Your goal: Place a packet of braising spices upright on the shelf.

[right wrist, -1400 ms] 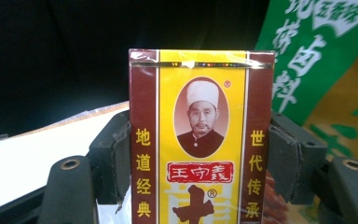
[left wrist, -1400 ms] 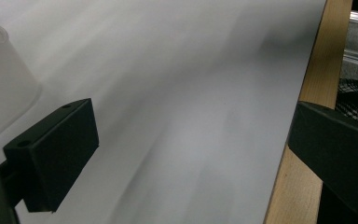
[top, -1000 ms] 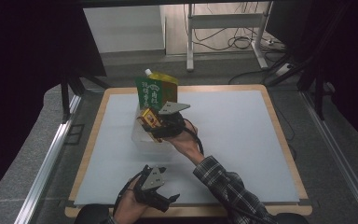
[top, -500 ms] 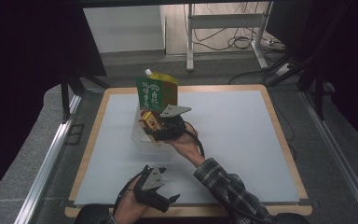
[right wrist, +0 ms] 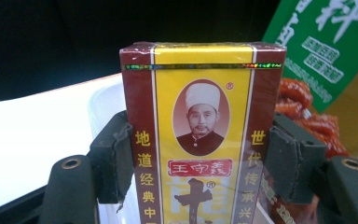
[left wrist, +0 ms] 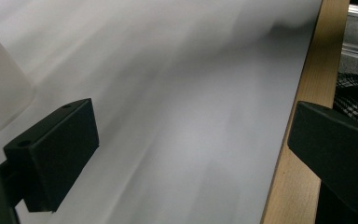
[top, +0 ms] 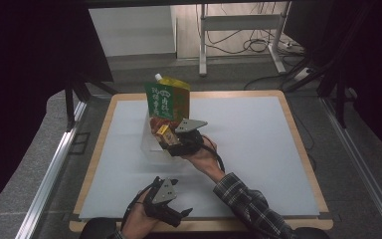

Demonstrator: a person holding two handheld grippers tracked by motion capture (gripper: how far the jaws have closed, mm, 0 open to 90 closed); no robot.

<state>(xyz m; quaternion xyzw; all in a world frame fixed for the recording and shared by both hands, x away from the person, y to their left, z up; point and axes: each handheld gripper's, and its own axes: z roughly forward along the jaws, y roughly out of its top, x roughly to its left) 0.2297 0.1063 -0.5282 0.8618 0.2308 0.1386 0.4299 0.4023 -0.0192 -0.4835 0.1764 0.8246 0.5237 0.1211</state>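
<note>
Yellow and maroon cardboard fills my right gripper (right wrist: pixel 200 182): its pads press both narrow sides of the small box (right wrist: pixel 200 140), held upright over the clear plastic container (top: pixel 151 142). That container sits toward the far left part of the white mat (top: pixel 258 149) on the table, with a green stand-up pouch (top: pixel 168 102) already leaning in it and something orange-red packed beside it. I judge the box to be the piece going in now; it is gripped and positioned at the rim but not released yet. My left gripper (top: pixel 166 201) idles near the mat's near edge, jaws spread wide over bare mat, holding nothing. Compared with a second ago, my right hand has barely shifted and the left has stayed put.
</note>
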